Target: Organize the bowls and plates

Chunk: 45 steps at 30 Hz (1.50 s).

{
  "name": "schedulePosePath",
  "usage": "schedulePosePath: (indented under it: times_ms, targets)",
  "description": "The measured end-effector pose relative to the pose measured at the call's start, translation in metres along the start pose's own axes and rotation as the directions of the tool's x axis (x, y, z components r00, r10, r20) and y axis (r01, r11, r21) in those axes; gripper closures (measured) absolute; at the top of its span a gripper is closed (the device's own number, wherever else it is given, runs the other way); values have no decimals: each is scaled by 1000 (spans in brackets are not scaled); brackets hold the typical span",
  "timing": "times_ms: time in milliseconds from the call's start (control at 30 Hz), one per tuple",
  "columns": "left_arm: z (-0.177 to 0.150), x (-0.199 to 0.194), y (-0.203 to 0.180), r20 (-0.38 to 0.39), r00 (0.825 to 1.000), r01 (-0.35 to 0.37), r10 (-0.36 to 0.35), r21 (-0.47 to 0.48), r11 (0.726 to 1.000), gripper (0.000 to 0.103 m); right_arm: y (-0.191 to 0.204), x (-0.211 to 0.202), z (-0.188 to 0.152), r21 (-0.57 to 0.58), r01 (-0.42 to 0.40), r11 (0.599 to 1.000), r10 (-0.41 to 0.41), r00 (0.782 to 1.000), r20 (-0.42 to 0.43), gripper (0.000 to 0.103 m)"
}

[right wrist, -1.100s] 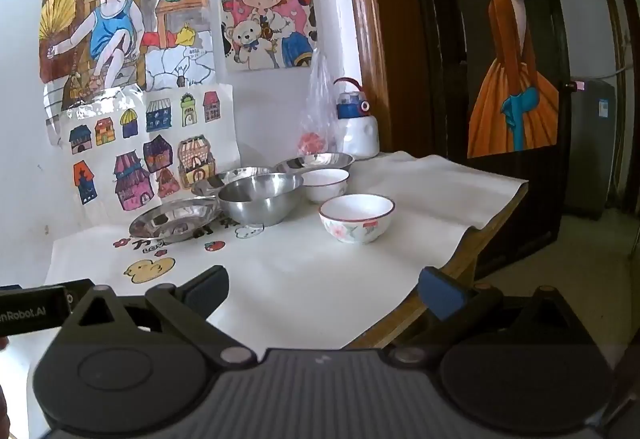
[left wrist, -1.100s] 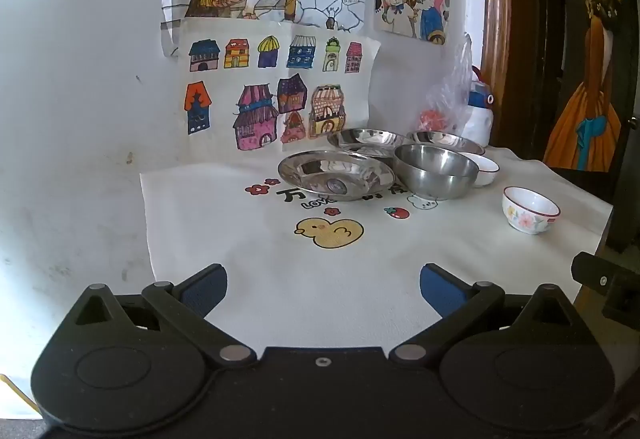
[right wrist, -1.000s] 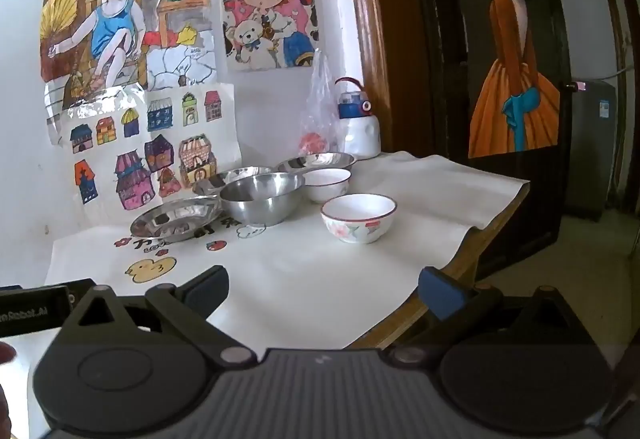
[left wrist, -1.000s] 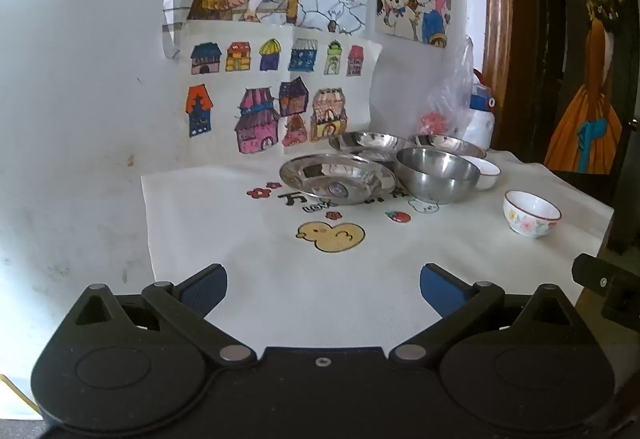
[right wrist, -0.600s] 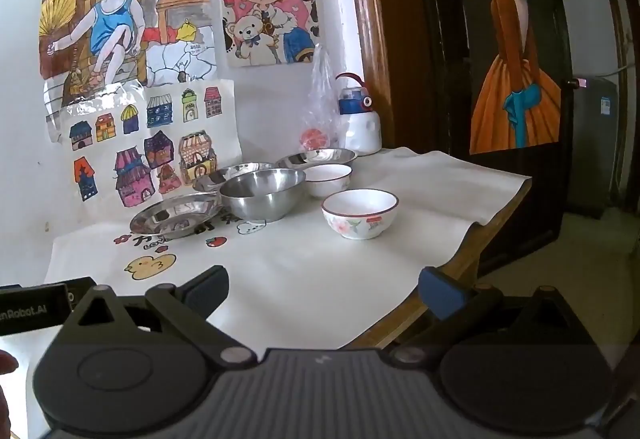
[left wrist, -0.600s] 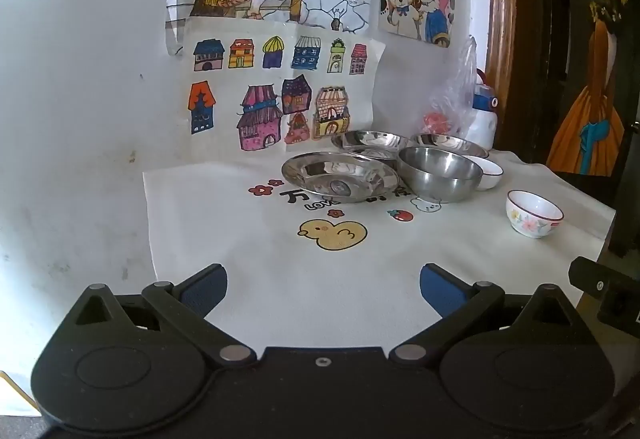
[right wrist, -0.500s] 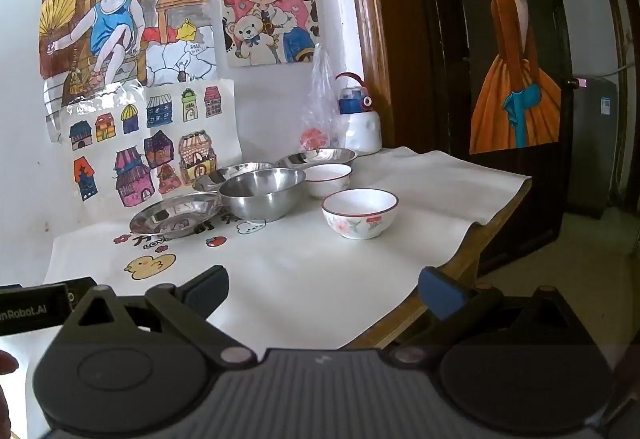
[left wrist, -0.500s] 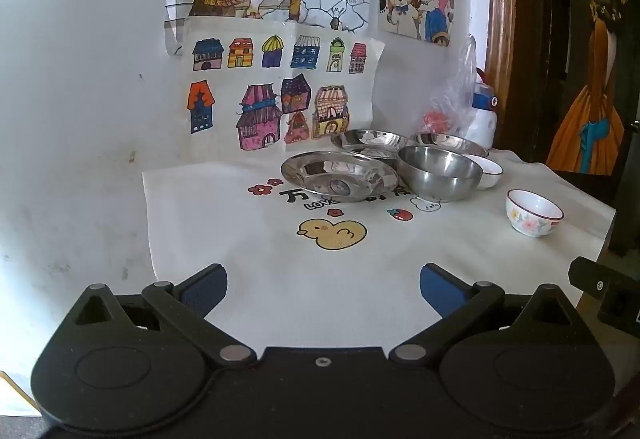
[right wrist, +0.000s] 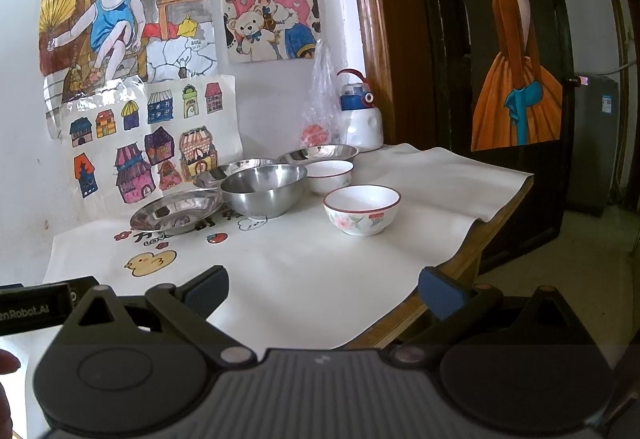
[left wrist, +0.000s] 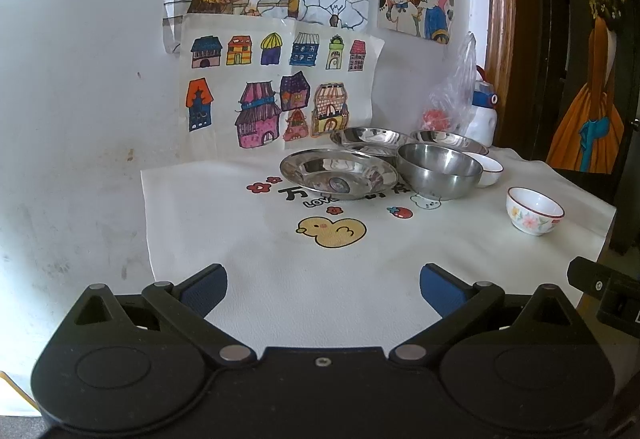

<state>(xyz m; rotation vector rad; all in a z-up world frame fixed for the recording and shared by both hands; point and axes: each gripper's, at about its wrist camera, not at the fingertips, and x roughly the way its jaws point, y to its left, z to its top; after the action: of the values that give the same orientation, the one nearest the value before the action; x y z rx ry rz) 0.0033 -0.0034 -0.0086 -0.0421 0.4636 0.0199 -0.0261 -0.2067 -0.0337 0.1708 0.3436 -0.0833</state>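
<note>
Right wrist view: nothing looks sorted yet. The right gripper (right wrist: 323, 285) and left gripper (left wrist: 323, 281) both gape wide, empty, near the table's front. Steel plates (right wrist: 176, 214), steel bowl (right wrist: 264, 189) and floral bowl (right wrist: 362, 209) sit unstacked far back.
</note>
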Motion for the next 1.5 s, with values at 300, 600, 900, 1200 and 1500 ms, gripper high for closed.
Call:
schedulePosePath:
  times_ms: [300,600,900,1200,1500]
  targets:
    - [-2,2,1,-5,1000,1,-1,-2,1000,1,1,-1,0,-3,0,1000,0,1000,-3,0]
    - [-1,2,1,-6,1000,1,-1,-3,1000,1,1,0,0,-4,0,1000,0,1000,-3,0]
    - [-1,2,1,-6,1000,1,-1,-3,1000,1,1,0,0,-4,0,1000,0,1000,-5,0]
    - [-1,3,1,-7,1000,1,-1,-3,1000,1,1,0,-1,-6,-1,1000,1,1000,-6,0]
    - [-1,3,2,-8,1000,1,-1,-3,1000,1,1,0,-1,-6,0,1000,0,1000,-7,0]
